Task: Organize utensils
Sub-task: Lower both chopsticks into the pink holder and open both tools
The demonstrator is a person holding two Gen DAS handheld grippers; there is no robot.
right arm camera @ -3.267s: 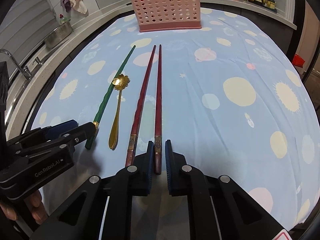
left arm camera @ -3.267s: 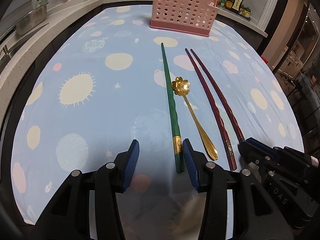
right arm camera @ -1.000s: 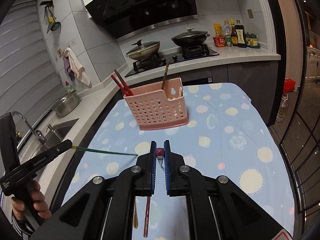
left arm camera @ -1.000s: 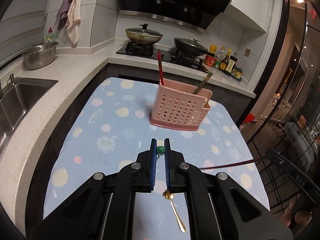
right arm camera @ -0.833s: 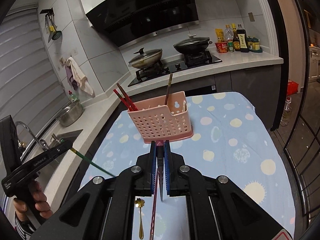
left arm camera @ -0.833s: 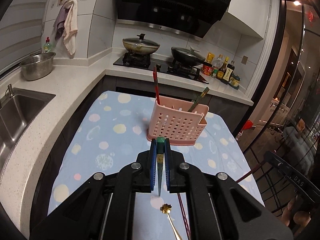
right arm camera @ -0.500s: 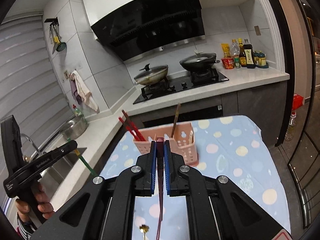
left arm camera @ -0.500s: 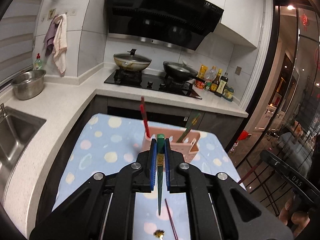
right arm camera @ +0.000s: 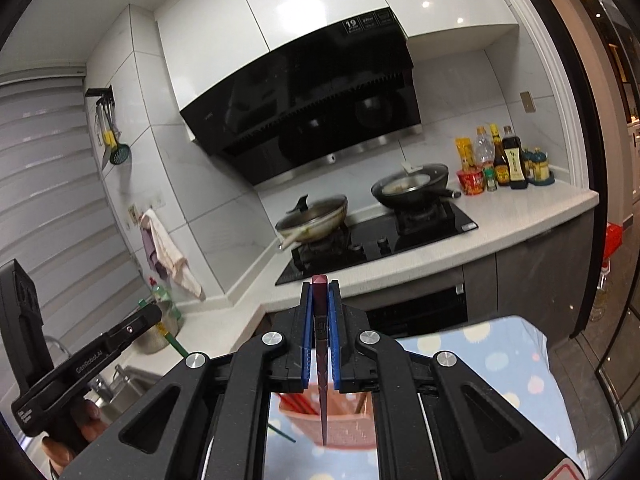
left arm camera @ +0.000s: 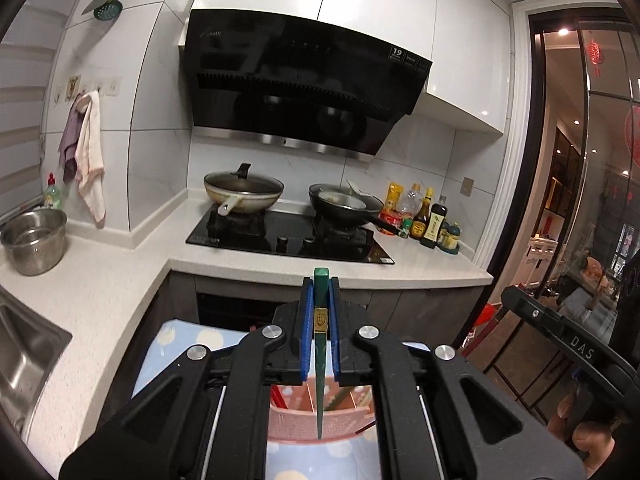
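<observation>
My left gripper (left arm camera: pixel 320 300) is shut on a green chopstick (left arm camera: pixel 320 380) that hangs point down over the pink perforated utensil holder (left arm camera: pixel 296 428). My right gripper (right arm camera: pixel 320 300) is shut on a dark red chopstick (right arm camera: pixel 323 400), also point down over the same pink holder (right arm camera: pixel 344 432). Red chopsticks (right arm camera: pixel 296 404) stand in the holder's left part. The left gripper shows at the left of the right wrist view (right arm camera: pixel 156 316), and the right gripper at the right of the left wrist view (left arm camera: pixel 508 292). The holder's base and the table under it are mostly hidden by the gripper bodies.
The holder stands on a table with a blue dotted cloth (right arm camera: pixel 500 352). Behind are a white counter (left arm camera: pixel 420 268), a black hob with two pans (left arm camera: pixel 288 232), sauce bottles (left arm camera: pixel 428 220) and a sink (left arm camera: pixel 24 344) with a steel bowl (left arm camera: pixel 34 240) at the left.
Both grippers have risen and tilted up with their chopsticks, which now hang steeply point down over the holder. The holder has slid to the bottom of both views.
</observation>
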